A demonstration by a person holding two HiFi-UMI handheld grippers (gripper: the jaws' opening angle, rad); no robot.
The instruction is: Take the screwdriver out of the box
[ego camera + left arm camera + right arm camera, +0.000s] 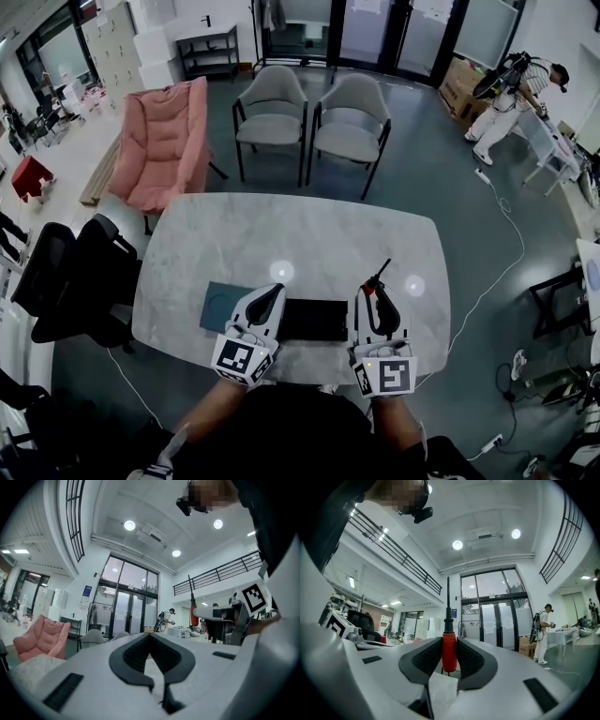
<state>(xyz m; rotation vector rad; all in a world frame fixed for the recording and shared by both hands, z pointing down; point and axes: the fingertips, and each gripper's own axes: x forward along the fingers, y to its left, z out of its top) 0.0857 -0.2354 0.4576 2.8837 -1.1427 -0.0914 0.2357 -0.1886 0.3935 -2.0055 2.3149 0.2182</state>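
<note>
My right gripper (377, 292) is shut on a red-handled screwdriver (449, 649), held above the near edge of the marble table (281, 234). The black shaft (448, 597) stands upright out of the jaws; in the head view the screwdriver (381, 276) points away from me. The flat black box (314, 319) lies on the table between the two grippers. My left gripper (272, 294) hovers over the box's left end, its jaws shut with nothing between them (149, 635). The left gripper view also catches the screwdriver (193, 615) off to the right.
A dark teal lid (216, 305) lies just left of the box. Two grey chairs (309, 122) and a pink armchair (161, 141) stand beyond the table. A black office chair (80, 277) is at the left. A person (511, 89) works far right, and a cable (497, 272) crosses the floor.
</note>
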